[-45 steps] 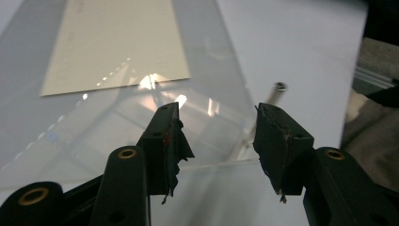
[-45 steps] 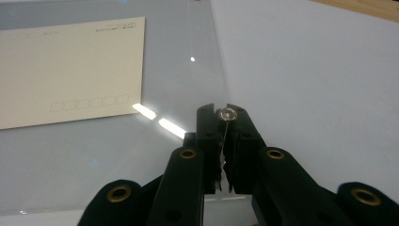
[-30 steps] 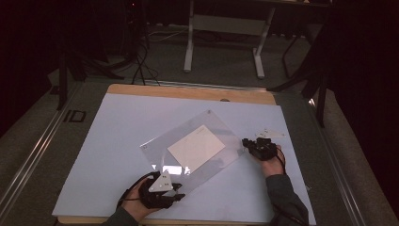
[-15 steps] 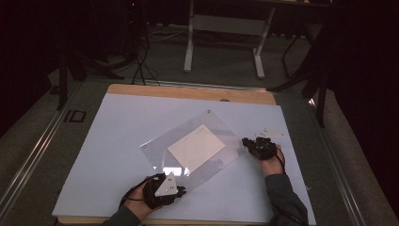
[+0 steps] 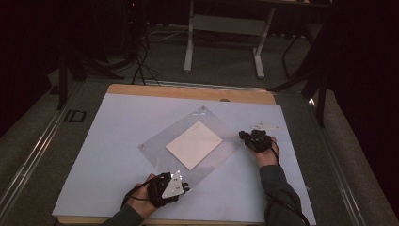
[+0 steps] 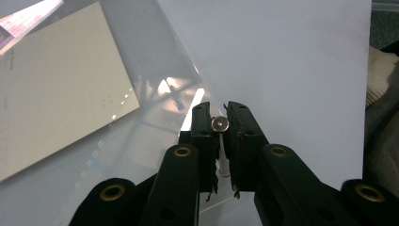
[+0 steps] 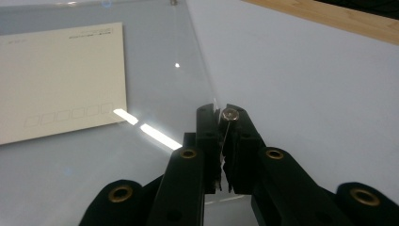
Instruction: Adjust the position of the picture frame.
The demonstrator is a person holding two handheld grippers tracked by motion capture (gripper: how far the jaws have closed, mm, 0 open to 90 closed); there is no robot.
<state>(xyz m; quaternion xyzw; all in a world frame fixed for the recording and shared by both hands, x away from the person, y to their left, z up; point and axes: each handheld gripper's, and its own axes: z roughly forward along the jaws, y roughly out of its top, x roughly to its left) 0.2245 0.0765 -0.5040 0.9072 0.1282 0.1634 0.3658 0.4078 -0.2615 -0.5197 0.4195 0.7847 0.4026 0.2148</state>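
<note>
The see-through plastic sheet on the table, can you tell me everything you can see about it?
The clear plastic sheet looks thin, glossy and square-cornered, turned like a diamond on the pale table cover. A cream paper card with faint printed boxes shows through it; whether it lies inside or under cannot be told. Small round metal studs sit at its corners. Lamp glare streaks its surface. The left gripper is shut on its near corner, and the right gripper is shut on its right corner, each with a stud between the jaws.

A white table top (image 5: 117, 141) with a wooden edge (image 5: 188, 92) at 12 o'clock stands on grey carpet (image 5: 221, 70). A metal desk frame (image 5: 226, 28) stands at 12 o'clock, cables (image 5: 136, 61) at 11. The room behind is dark.
</note>
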